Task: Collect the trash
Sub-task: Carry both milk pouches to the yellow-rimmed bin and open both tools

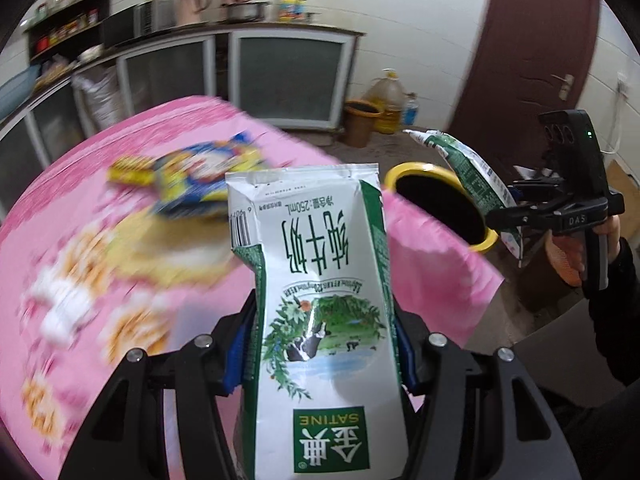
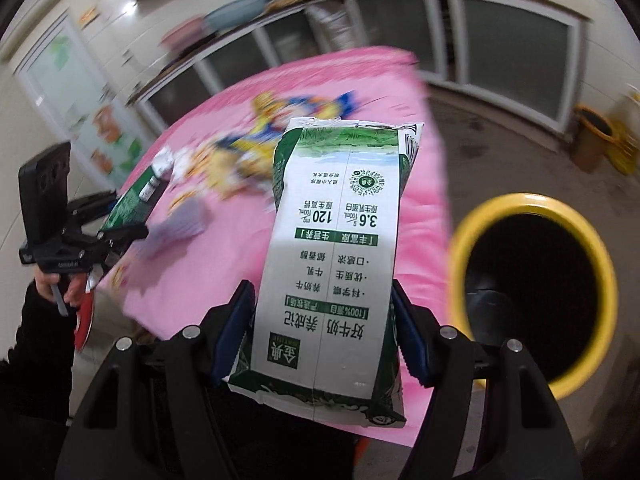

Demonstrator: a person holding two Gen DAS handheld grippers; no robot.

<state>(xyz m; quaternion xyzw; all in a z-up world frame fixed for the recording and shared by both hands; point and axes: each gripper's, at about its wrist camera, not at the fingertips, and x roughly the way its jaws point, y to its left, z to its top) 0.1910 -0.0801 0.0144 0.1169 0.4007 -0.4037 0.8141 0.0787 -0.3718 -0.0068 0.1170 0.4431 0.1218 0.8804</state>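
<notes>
Now each gripper clamps a flattened green-and-white milk carton. In the left wrist view, the left gripper (image 1: 320, 356) has its blue-padded fingers (image 1: 236, 356) pressed against both sides of a carton (image 1: 320, 280), which stands upright between them with its print upside down, above the pink bench (image 1: 200, 292). The right gripper (image 1: 516, 212) appears in the same view beyond the bench's right edge, its fingers closed on a second carton (image 1: 472, 176) that tilts over the rim of a yellow bin (image 1: 440, 204) with a dark inside.

From the right wrist view, the right gripper (image 2: 324, 332) squeezes its carton (image 2: 340, 248) at the lower part, the carton leaning away from the camera. It sits over the bench's right edge, just beside the bin (image 2: 532, 284), which stands on the floor close to that edge. The left gripper (image 2: 120, 236) shows near the bench's left edge, pinching its carton (image 2: 132, 200), held by a hand (image 2: 52, 284) in a dark sleeve.

Blurred wrappers remain on the bench: a blue-and-yellow packet (image 1: 208, 168) toward the far side, and pale yellow-and-white ones (image 1: 80, 280) nearer the left edge. A second bin (image 1: 360, 120) stands by the far cabinets (image 1: 288, 80).
</notes>
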